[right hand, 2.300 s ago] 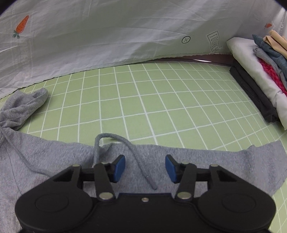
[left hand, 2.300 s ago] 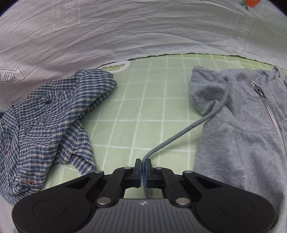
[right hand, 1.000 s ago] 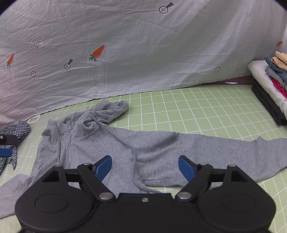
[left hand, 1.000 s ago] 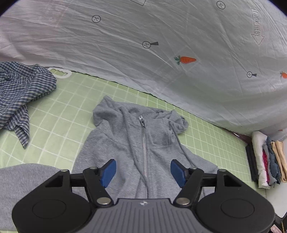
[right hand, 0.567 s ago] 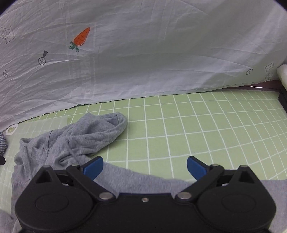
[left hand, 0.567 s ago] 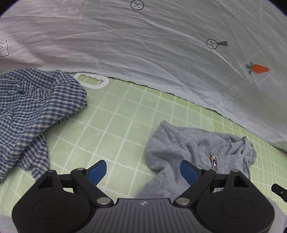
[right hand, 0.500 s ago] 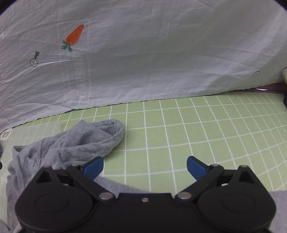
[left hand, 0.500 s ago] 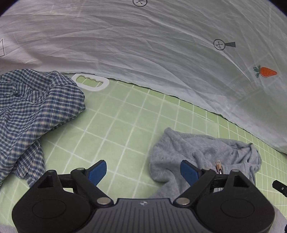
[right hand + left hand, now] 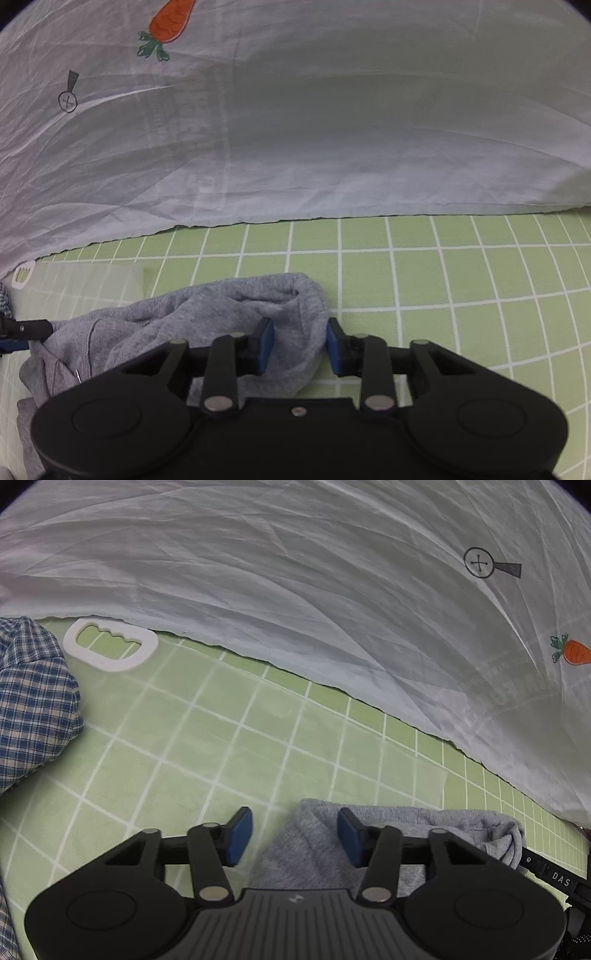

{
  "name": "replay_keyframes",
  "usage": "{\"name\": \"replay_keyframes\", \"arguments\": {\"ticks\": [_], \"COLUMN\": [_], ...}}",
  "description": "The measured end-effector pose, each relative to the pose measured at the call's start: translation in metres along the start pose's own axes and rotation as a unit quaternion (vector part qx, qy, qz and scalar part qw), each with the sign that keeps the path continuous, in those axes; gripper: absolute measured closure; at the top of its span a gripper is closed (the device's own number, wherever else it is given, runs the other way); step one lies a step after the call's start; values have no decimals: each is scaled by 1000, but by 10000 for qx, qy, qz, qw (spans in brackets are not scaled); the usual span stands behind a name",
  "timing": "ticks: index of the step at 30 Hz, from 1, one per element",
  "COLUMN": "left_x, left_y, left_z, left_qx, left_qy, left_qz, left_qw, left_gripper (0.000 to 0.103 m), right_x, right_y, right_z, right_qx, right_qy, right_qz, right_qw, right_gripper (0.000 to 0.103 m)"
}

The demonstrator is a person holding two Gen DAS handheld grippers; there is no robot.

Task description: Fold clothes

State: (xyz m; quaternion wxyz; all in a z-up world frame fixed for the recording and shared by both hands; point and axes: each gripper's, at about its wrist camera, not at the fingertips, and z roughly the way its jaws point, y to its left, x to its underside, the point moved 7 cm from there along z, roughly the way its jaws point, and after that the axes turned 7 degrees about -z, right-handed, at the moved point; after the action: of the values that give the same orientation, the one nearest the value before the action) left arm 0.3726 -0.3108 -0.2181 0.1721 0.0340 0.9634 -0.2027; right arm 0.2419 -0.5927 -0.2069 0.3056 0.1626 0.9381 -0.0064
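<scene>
The grey hoodie (image 9: 207, 314) lies on the green grid mat (image 9: 443, 277), hood end towards the white sheet. My right gripper (image 9: 300, 345) is open but narrowed, its blue pads on either side of the hood's right rim. In the left wrist view, the hoodie's (image 9: 317, 849) left hood corner reaches in between the fingers of my left gripper (image 9: 294, 835). That gripper is open and also narrowed, with the fabric nearer its right pad. The gripper bodies hide the rest of the hoodie.
A blue plaid shirt (image 9: 29, 709) is bunched at the mat's left side, next to a white plastic handle ring (image 9: 110, 650). A wrinkled white sheet (image 9: 295, 609) with carrot prints hangs along the back edge. Bare mat (image 9: 221, 746) lies ahead.
Both grippers have come down low and forward to the hood. Their jaws have narrowed from wide open, and hood fabric now sits between the pads of each.
</scene>
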Motion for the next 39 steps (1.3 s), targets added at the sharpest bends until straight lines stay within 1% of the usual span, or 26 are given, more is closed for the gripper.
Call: {"name": "replay_keyframes", "arguments": {"ticks": [1, 2, 3, 5, 7, 9, 11, 12, 13, 14, 15, 16, 17, 18, 19, 20, 21, 22, 24, 27, 29, 31, 33, 35, 39], "left_x": [1, 1, 1, -2, -6, -6, -4, -3, -2, 0, 2, 4, 6, 10, 13, 19, 25, 31, 49, 83, 108, 132, 153, 167, 184], "left_y": [-2, -6, -12, -28, -50, -74, -97, -109, -121, -125, -126, -124, -118, -112, -104, -94, -83, -72, -44, -1, 27, 54, 82, 108, 156], "left_z": [0, -2, -6, -22, -44, -58, -71, -78, -85, -81, -73, -64, -57, -55, -58, -64, -70, -75, -86, -102, -115, -128, -142, -155, -181], "left_qx": [2, -48, -88, -5, 224, 294, 339, 362, 384, 241, 46, -74, -129, -139, -108, -110, -125, -140, -296, -574, -841, -1131, -1379, -1553, -1698], "left_qy": [-8, -117, -279, -680, -1119, -1581, -2030, -2251, -2471, -2519, -2510, -2352, -2134, -1954, -1873, -1844, -1823, -1801, -1610, -1295, -1144, -995, -872, -799, -778], "left_qz": [-6, 116, 303, 610, 837, 1181, 1536, 1712, 1886, 2022, 2144, 2216, 2227, 2187, 2103, 2035, 1977, 1918, 1754, 1524, 1481, 1436, 1285, 1057, 468], "left_qw": [10000, 9999, 9991, 9958, 9899, 9799, 9665, 9585, 9497, 9461, 9439, 9463, 9512, 9559, 9595, 9615, 9631, 9647, 9708, 9781, 9787, 9781, 9782, 9789, 9813], "left_gripper": [85, 88, 89, 90, 90, 91, 91, 91, 92, 88, 88, 86, 78, 75, 69, 63, 59, 53, 51, 47, 44, 44, 44, 44, 42], "right_x": [-2, -4, -8, -21, -38, -55, -71, -75, -79, -81, -81, -80, -77, -72, -65, -56, -46, -34, -3, 50, 86, 122, 158, 190, 219], "right_y": [0, 0, -2, -8, -13, -12, -7, -5, -3, -3, -5, -8, -11, -13, -15, -19, -24, -29, -39, -31, -25, -19, -13, -6, 21], "right_z": [-2, -7, -14, -37, -66, -96, -128, -134, -134, -130, -120, -109, -100, -96, -95, -100, -104, -108, -114, -129, -138, -149, -159, -169, -179], "right_qx": [48, 124, 247, 511, 710, 986, 1290, 1397, 1482, 1553, 1601, 1639, 1658, 1673, 1663, 1613, 1576, 1569, 1567, 1500, 1454, 1406, 1357, 1310, 1157], "right_qy": [-58, -153, -312, -750, -1321, -1968, -2642, -2747, -2752, -2680, -2479, -2225, -1960, -1834, -1757, -1752, -1716, -1638, -1380, -992, -732, -472, -211, 20, 170], "right_qz": [-133, -271, -418, -649, -803, -1069, -1370, -1452, -1528, -1588, -1621, -1633, -1581, -1481, -1359, -1207, -1066, -915, -656, -441, -297, -153, -8, 123, 208], "right_qw": [9999, 9994, 9983, 9938, 9854, 9696, 9459, 9402, 9375, 9375, 9416, 9471, 9535, 9573, 9607, 9637, 9666, 9696, 9757, 9827, 9862, 9888, 9905, 9913, 9929], "right_gripper": [95, 95, 95, 96, 96, 96, 96, 96, 95, 93, 90, 79, 70, 65, 54, 36, 28, 20, 21, 20, 19, 17, 16, 16, 14]}}
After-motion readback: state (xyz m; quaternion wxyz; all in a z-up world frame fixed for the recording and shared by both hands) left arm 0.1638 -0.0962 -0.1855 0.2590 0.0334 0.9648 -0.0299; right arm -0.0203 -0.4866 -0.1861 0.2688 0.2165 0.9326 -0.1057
